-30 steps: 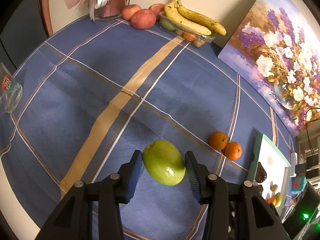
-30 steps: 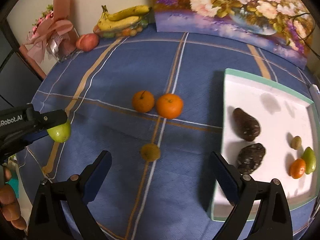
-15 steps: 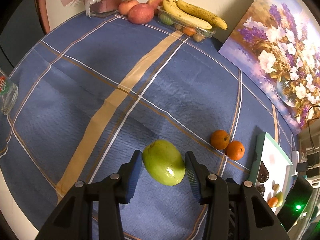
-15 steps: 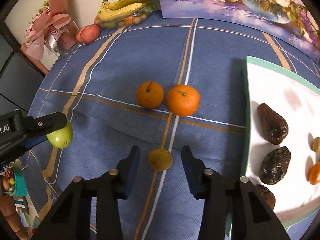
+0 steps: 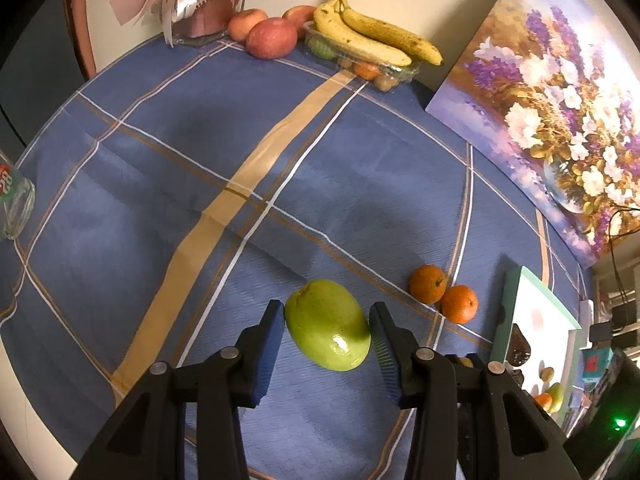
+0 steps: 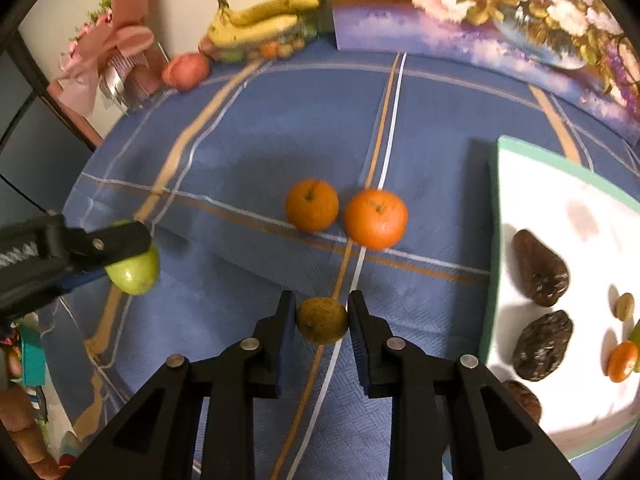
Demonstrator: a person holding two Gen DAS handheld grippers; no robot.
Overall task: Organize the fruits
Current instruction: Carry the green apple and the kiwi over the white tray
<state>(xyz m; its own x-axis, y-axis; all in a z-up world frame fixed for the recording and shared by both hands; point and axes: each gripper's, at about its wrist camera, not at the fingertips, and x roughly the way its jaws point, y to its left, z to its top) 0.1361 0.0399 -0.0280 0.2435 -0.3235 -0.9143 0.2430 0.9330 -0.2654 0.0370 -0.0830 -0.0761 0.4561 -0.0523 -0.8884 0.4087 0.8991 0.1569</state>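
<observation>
Your right gripper [image 6: 322,320] had its jaws clenched on the small round brownish-green fruit [image 6: 322,320], with both pads pressed against its sides. That fruit sat at the near middle of the blue plaid-clothed surface [image 6: 280,128], directly between the jaws and on the white stripe of the cloth. It is nearly round, so its long axis was not a factor in the grip.

The white tray with the green rim [image 6: 560,184] lay to the right of that fruit, near but not touching. It already held dark wrinkled fruits [image 6: 540,268] and several small ones at the right edge. In my judgement the coming move was a lift and a carry to the right, and your right hand was the nearer one to the tray.

Your left gripper [image 5: 328,330] was grasping the smooth green oval mango [image 5: 328,330], with its long axis running slantwise across the jaws. In the right wrist view it was at the far left, well apart from the tray.

Two oranges [image 6: 344,212] lay side by side on the surface between both grippers and the far edge, ungrasped.
</observation>
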